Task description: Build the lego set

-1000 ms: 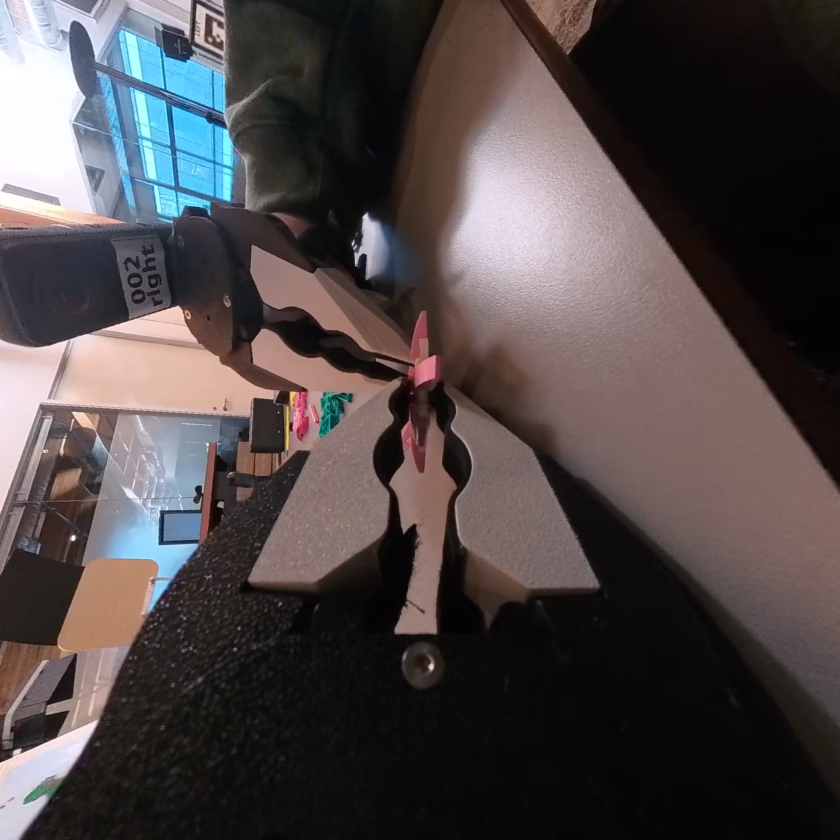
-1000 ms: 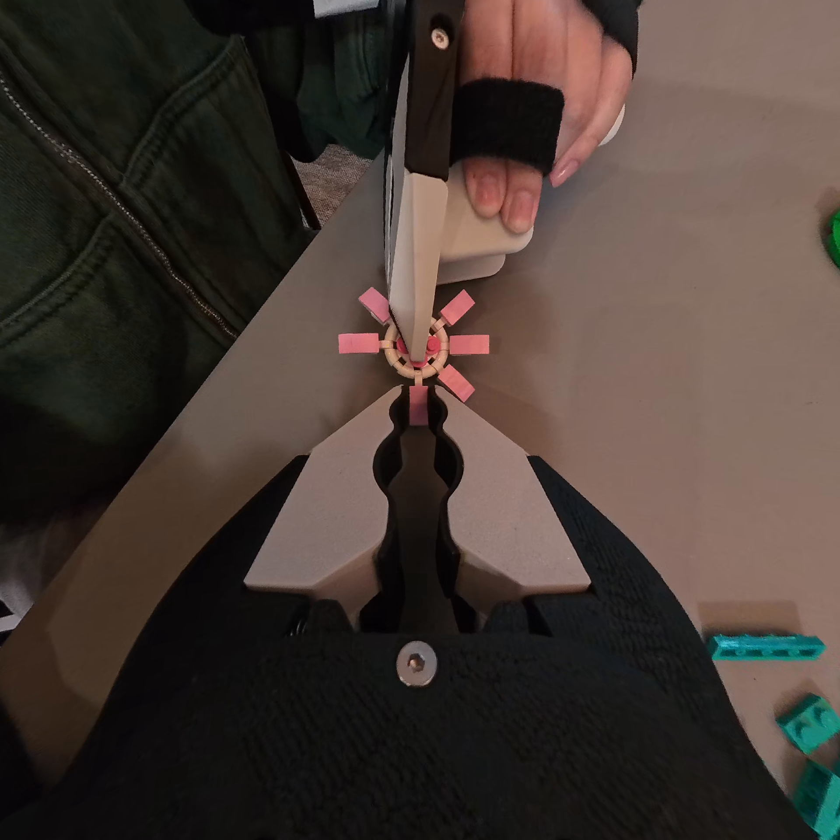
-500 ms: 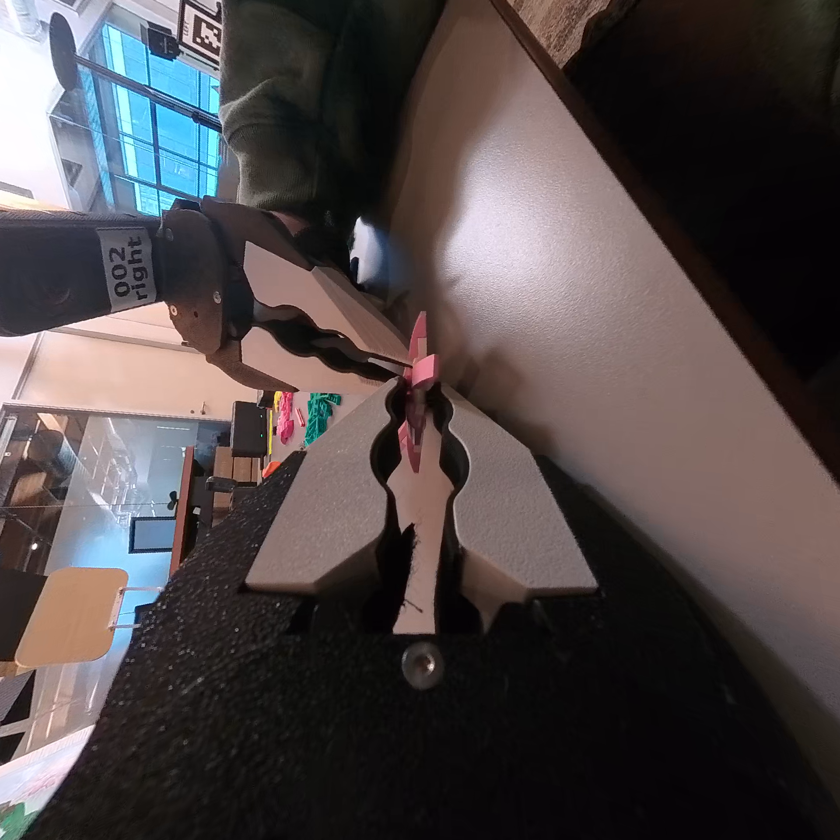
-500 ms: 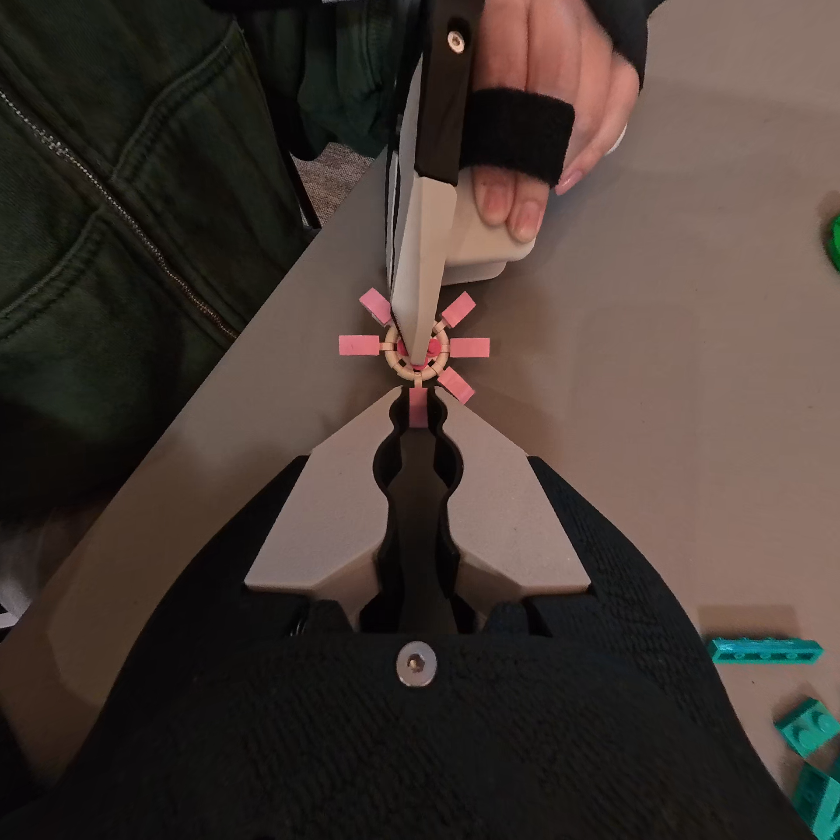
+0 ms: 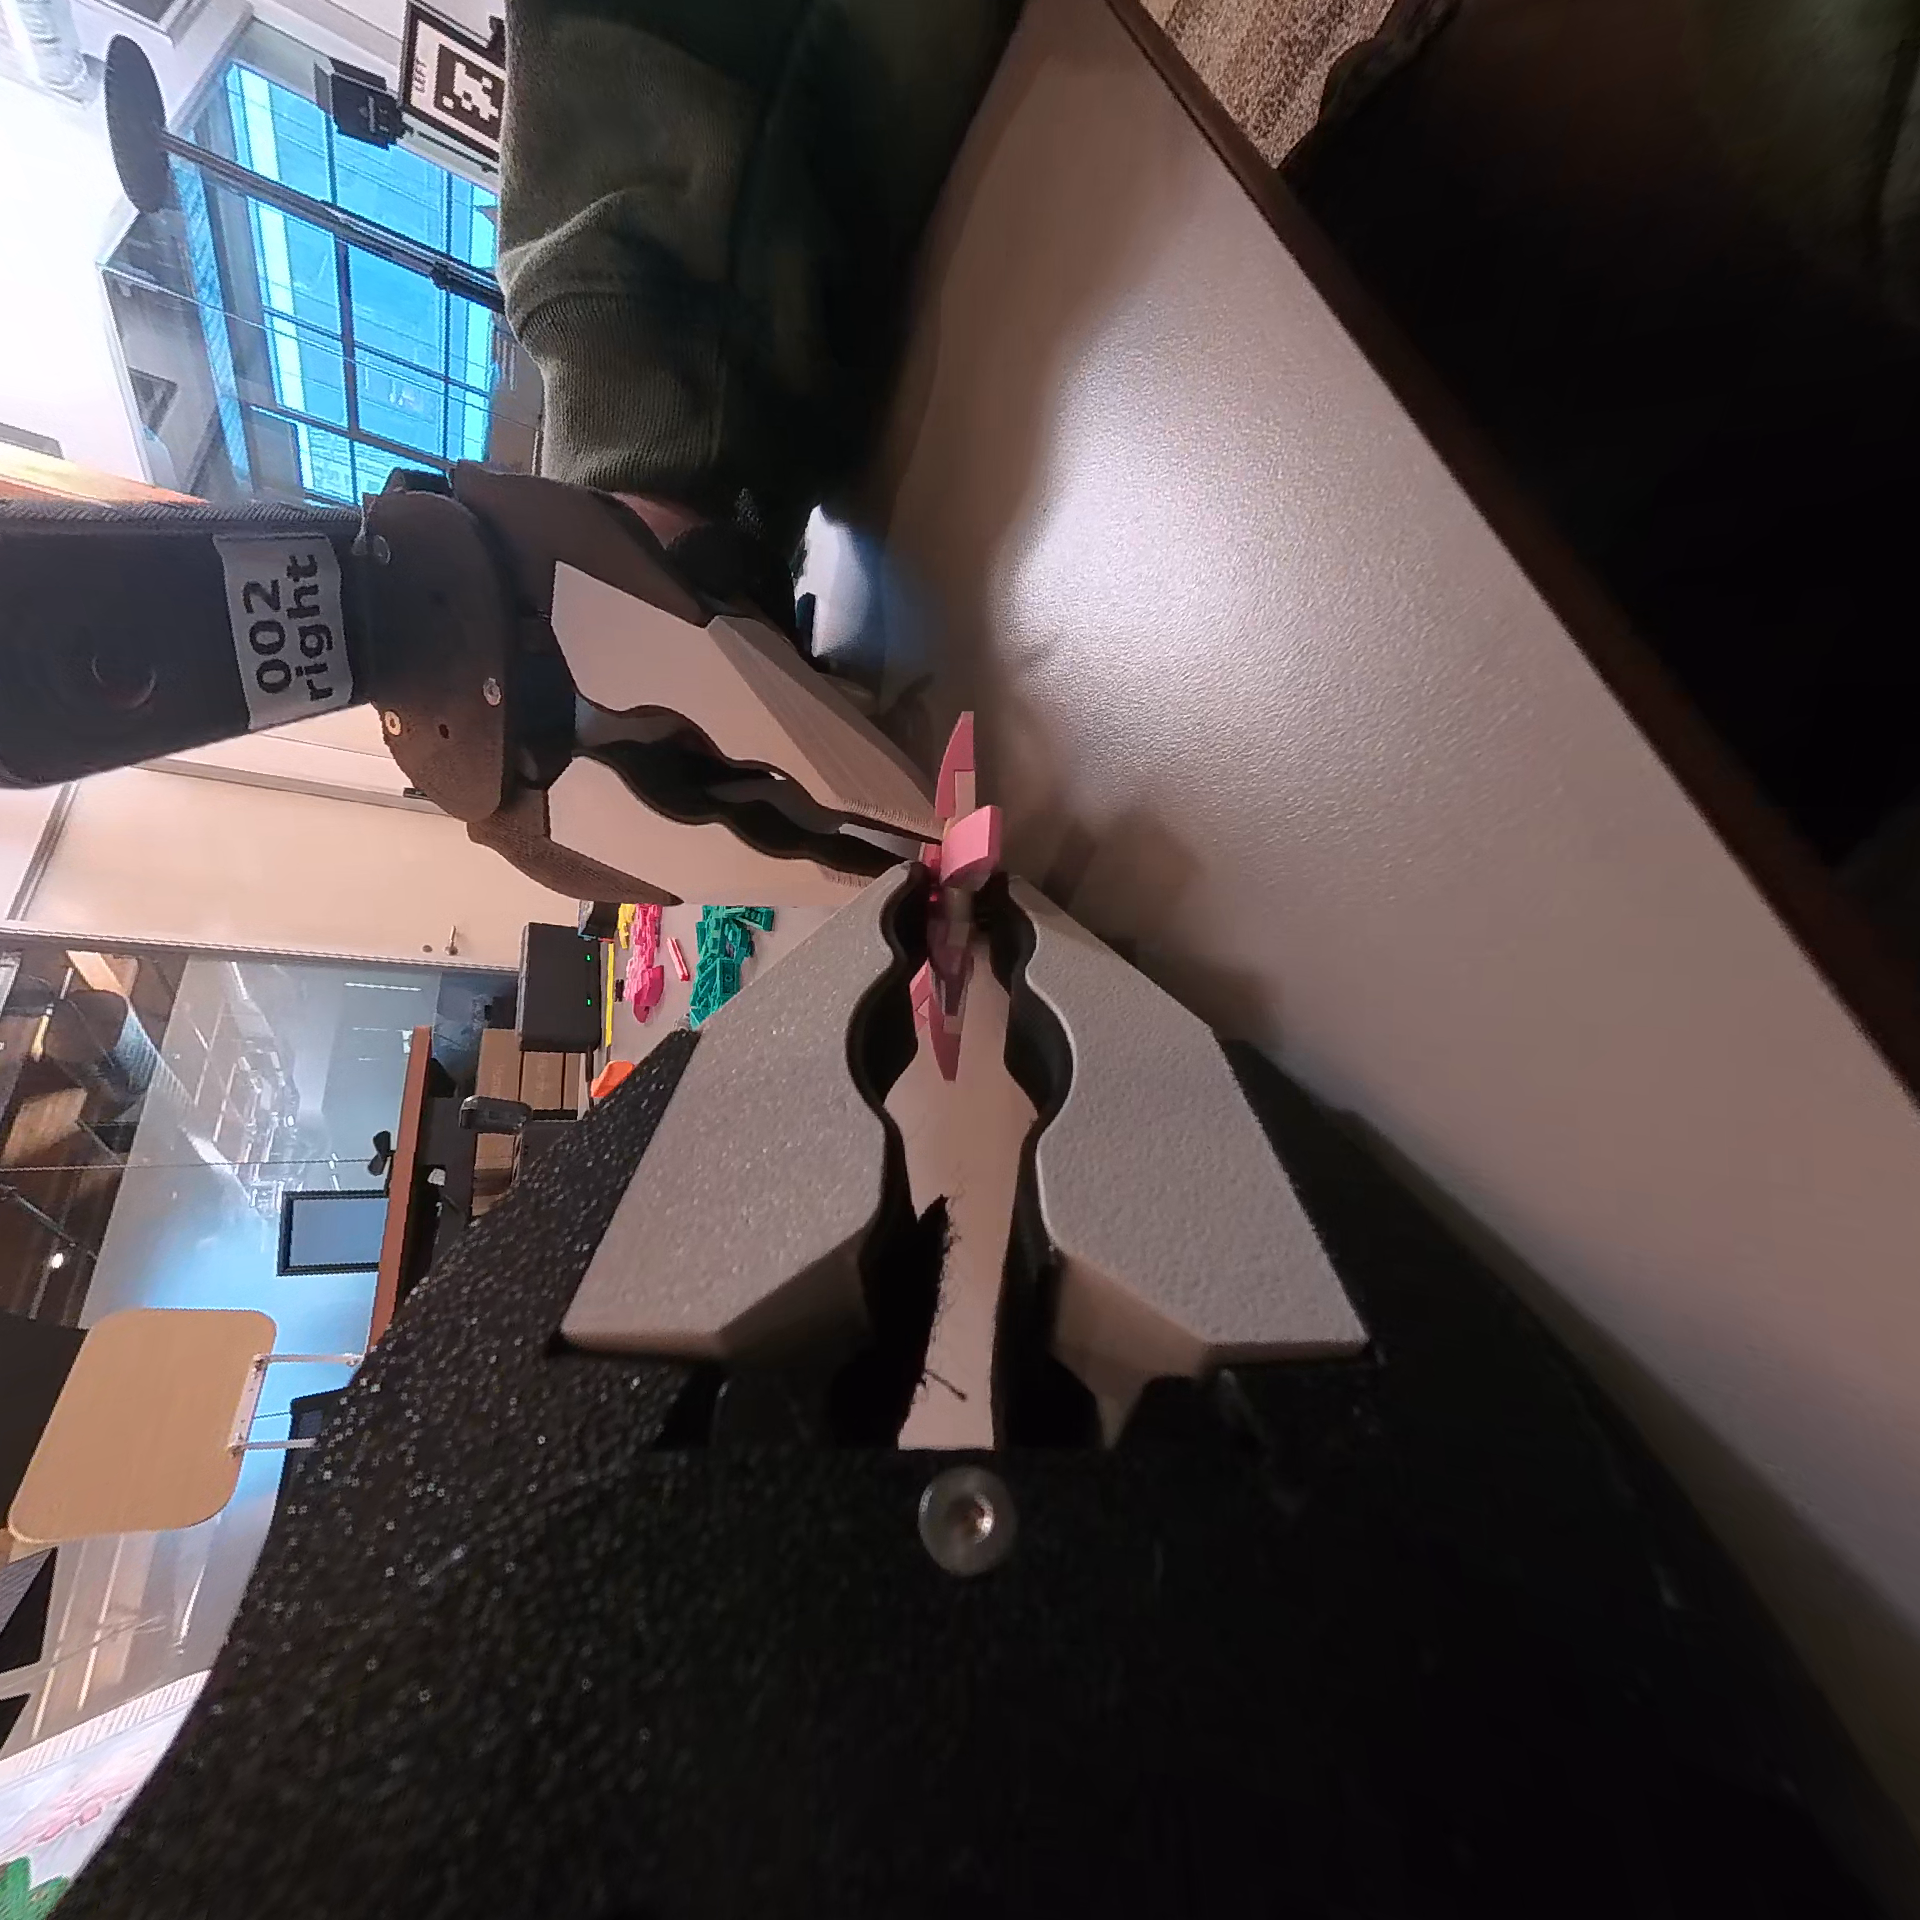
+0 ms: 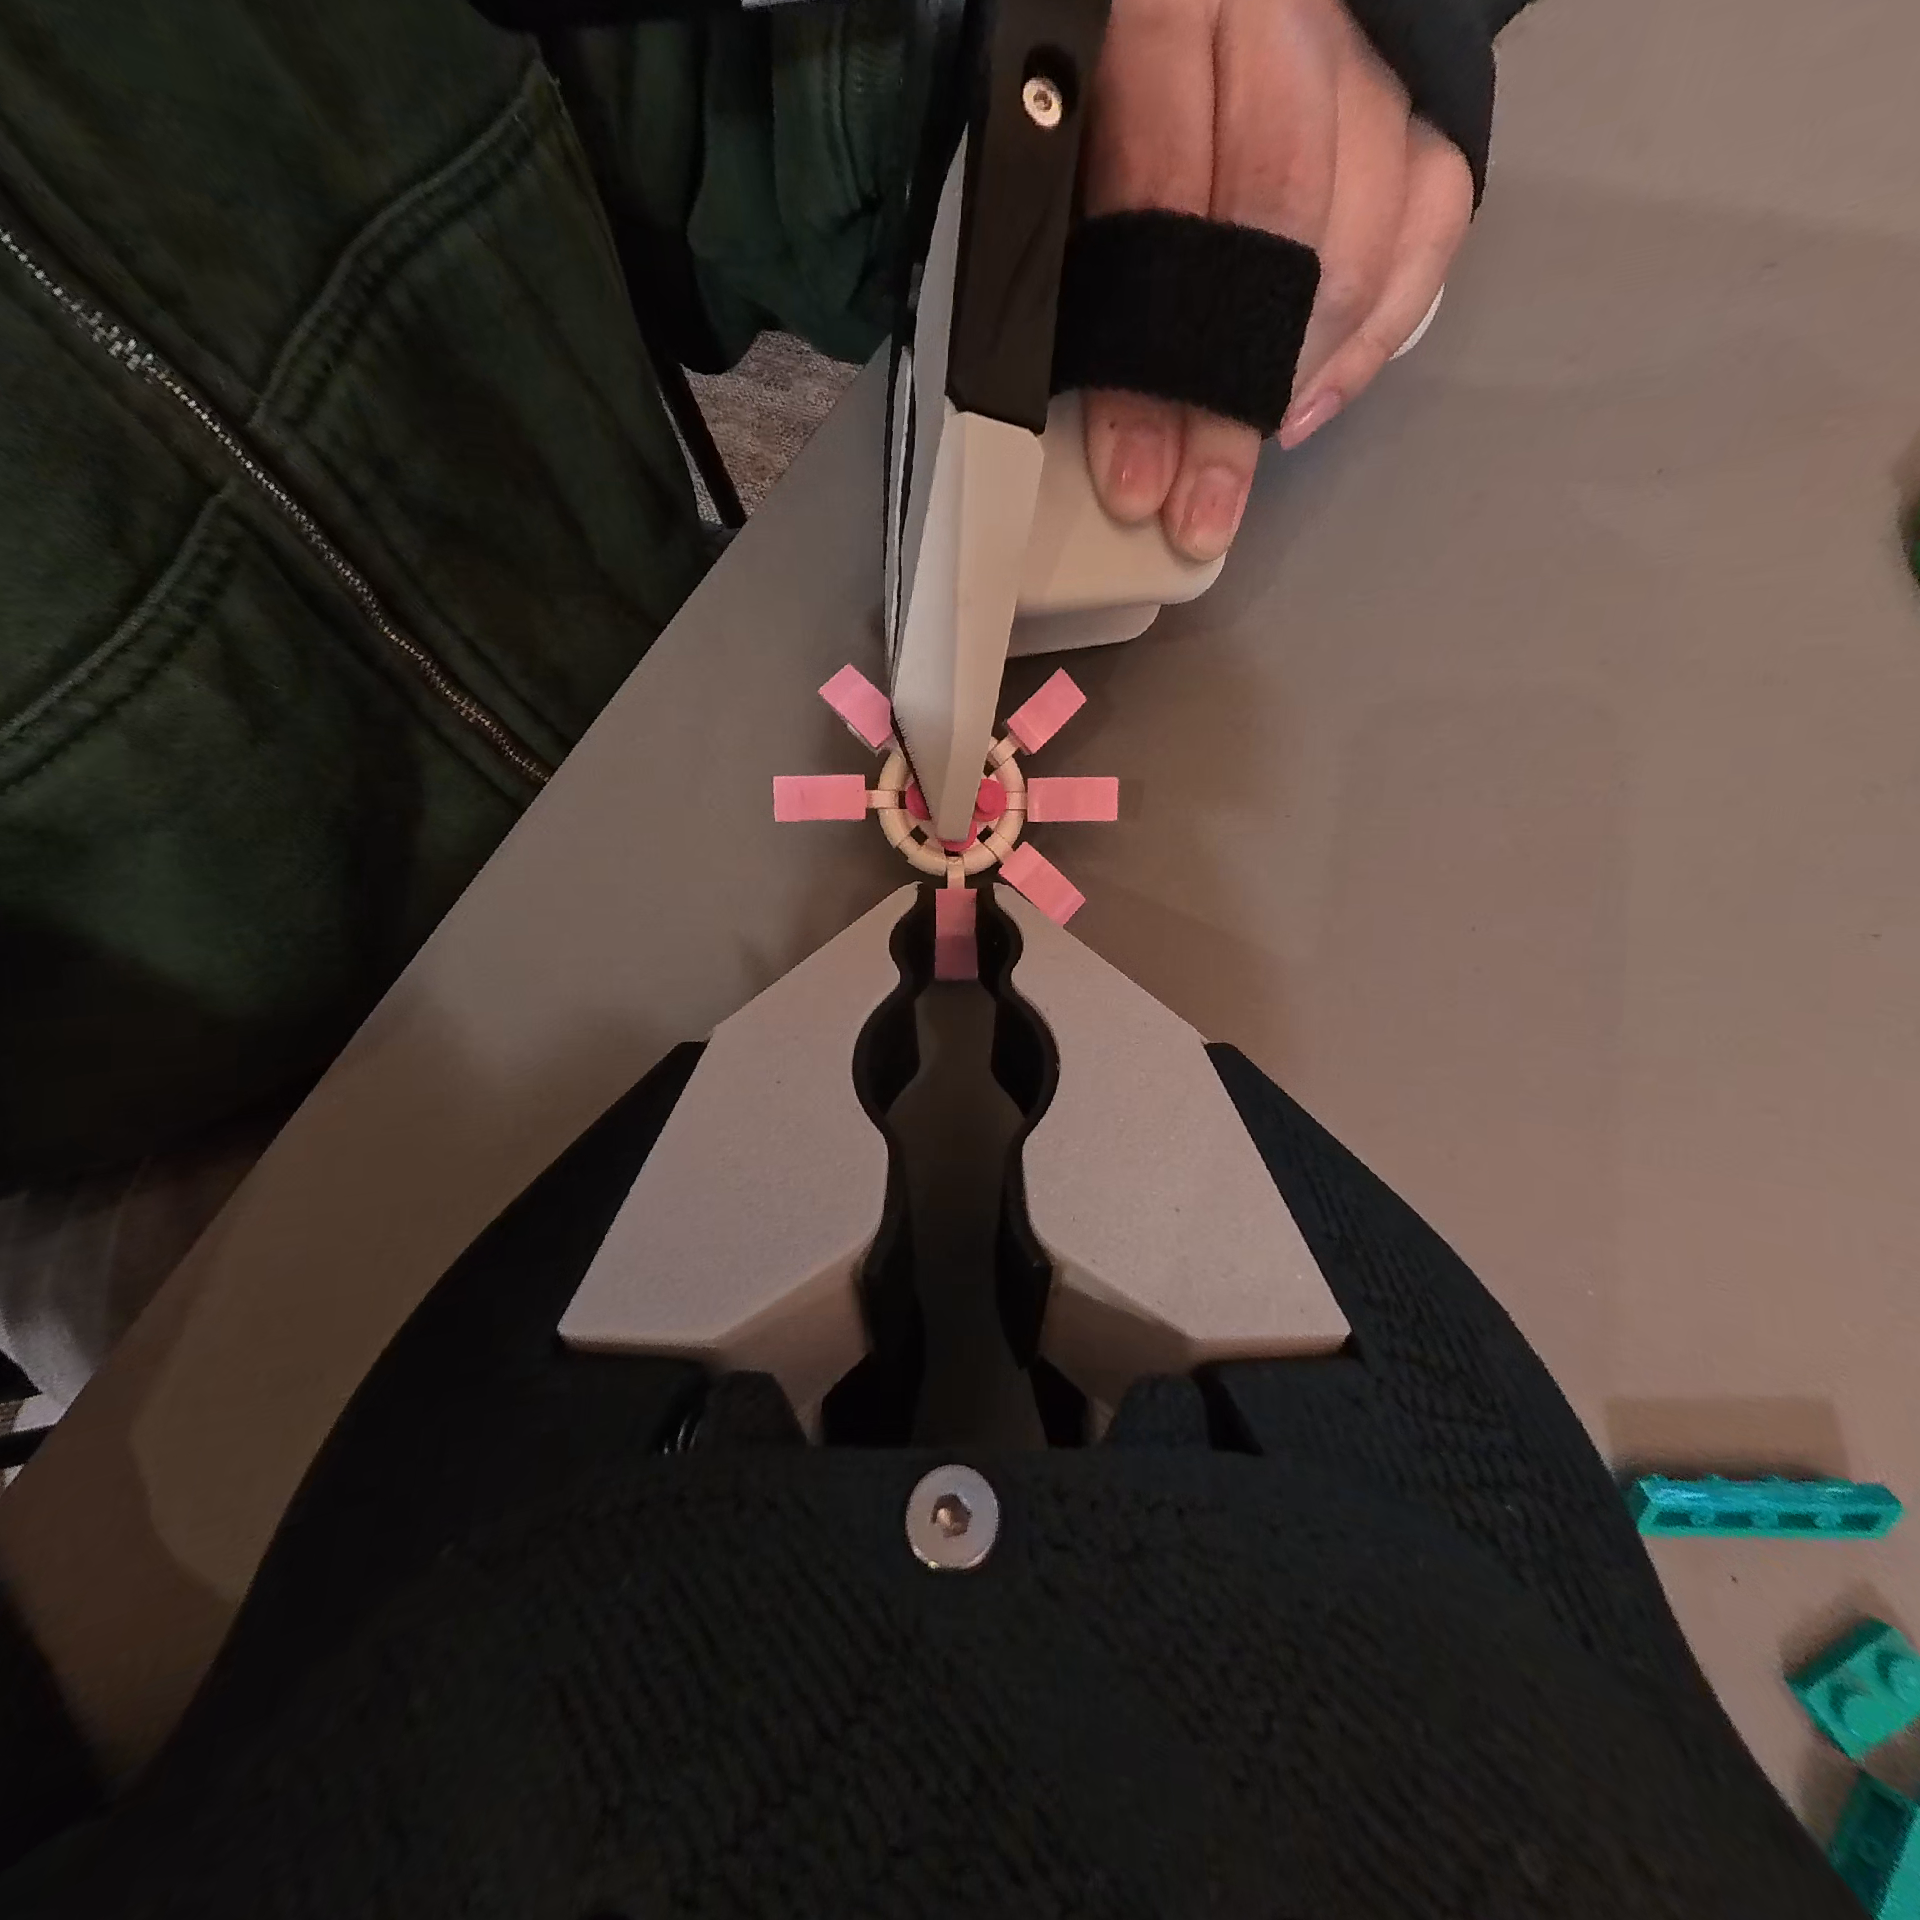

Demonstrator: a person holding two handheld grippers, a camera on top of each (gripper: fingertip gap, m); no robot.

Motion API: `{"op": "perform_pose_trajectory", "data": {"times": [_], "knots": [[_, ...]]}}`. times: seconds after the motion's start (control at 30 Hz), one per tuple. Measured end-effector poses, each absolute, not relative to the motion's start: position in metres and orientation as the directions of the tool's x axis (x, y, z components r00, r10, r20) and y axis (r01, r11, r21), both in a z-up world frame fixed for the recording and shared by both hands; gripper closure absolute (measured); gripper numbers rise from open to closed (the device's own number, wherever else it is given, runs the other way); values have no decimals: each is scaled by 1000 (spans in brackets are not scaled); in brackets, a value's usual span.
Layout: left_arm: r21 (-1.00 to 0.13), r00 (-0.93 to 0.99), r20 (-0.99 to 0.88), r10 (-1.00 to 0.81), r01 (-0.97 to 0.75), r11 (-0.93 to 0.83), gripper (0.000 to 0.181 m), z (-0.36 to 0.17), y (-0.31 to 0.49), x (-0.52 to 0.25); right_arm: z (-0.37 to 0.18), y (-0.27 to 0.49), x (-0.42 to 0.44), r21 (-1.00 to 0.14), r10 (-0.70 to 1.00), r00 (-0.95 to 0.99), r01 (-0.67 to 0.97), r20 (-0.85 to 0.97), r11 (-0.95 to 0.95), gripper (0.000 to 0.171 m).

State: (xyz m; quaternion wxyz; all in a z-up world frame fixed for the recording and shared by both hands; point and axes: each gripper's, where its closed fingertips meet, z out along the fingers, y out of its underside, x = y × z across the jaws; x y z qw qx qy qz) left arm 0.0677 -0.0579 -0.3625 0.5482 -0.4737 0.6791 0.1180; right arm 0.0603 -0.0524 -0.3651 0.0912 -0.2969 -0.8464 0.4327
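Observation:
A lego flower (image 6: 902, 844), a tan ring with several pink petals around a dark pink centre, stands near the table's left edge. My left gripper (image 6: 948, 826) comes in from above and is shut on the flower's centre. In the left wrist view the flower (image 5: 971, 836) shows edge-on between my left gripper's tips (image 5: 954, 883). My right gripper (image 6: 956, 914) is shut on the lowest pink petal (image 6: 956, 940). It also shows in the left wrist view (image 5: 925, 836), touching the flower from the left.
Teal bricks (image 6: 1766, 1507) (image 6: 1860, 1704) lie at the lower right of the grey table (image 6: 1455, 935). The table's edge (image 6: 623, 727) runs close to the flower's left, with a person's green jacket (image 6: 260, 520) beyond. Pink and teal bricks (image 5: 717, 956) lie far off. The grippers are tip to tip, or close to it.
Almost nothing. Both grippers keep their hold on the flower; the hand on the left gripper has shifted slightly.

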Motion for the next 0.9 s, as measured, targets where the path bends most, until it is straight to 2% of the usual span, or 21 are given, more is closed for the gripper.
{"op": "perform_pose_trajectory", "data": {"times": [0.73, 0.77, 0.8, 0.9], "knots": [[-346, 76, -876, -476, -786, 512, 173, -359, -54, 64, -360, -53, 57, -810, 588, -801, 417, -114, 411, 165], [-350, 100, -880, -465, -798, 491, 173, -358, -50, 61, -358, -50, 55, -822, 606, -791, 400, -86, 405, 161], [-344, 108, -882, -458, -812, 471, 173, -358, -46, 58, -355, -46, 54, -832, 621, -783, 377, -51, 407, 148], [-245, 79, -930, -359, -862, 444, 173, -353, -37, 48, -328, -36, 49, -887, 669, -741, 266, 62, 377, 139]]}}
